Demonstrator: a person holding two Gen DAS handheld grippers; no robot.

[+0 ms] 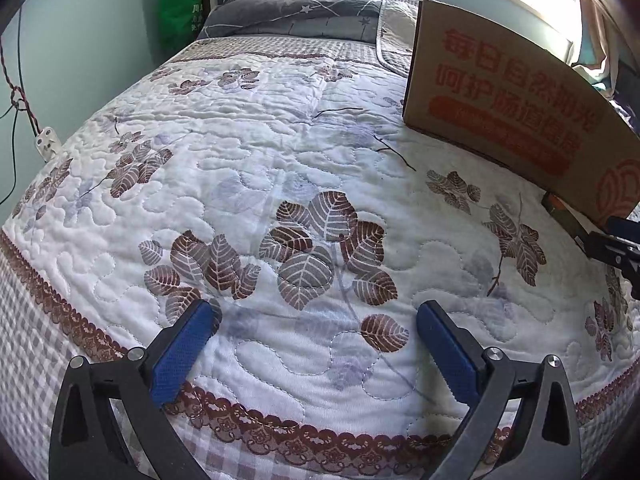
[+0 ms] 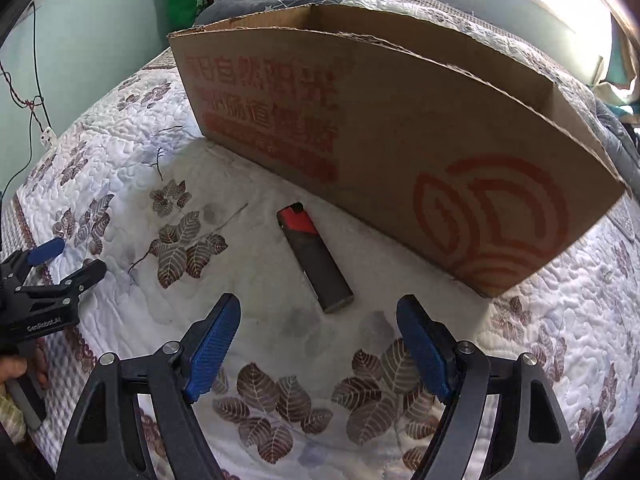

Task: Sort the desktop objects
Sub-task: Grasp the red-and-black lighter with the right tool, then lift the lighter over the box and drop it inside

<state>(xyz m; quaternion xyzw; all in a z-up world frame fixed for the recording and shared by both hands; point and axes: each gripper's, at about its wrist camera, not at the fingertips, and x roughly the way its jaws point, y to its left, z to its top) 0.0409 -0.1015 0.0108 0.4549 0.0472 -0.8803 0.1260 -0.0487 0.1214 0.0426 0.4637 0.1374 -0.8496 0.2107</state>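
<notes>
in the left wrist view, the left gripper (image 1: 314, 344) hangs over a quilted bedspread (image 1: 256, 160) printed with brown leaves. its two blue-padded fingers (image 1: 182, 354) stand spread as wide as they go, and only bare quilt shows between them; they hold nothing. a cardboard box (image 1: 500, 100) with red printed characters stands on the quilt toward the upper right. at the right edge, just below the box's near corner, a dark part of the right gripper (image 1: 616, 248) pokes into view. a grey star-patterned pillow (image 1: 296, 10) lies at the head of the bed, with a green bag (image 1: 178, 8) beside it against the wall.

in the right wrist view, the right gripper (image 2: 318, 338) points down at the quilt with its blue fingers (image 2: 212, 346) set well apart and empty. a lighter (image 2: 314, 256), dark-bodied with a red top, lies flat on the bedspread just ahead of the fingertips, slightly left of the middle of the gap, close to the front wall of the open-topped cardboard box (image 2: 400, 128) but not touching it. at the left edge the left gripper (image 2: 60, 264) shows, well apart from the lighter, held by a hand (image 2: 14, 368).
</notes>
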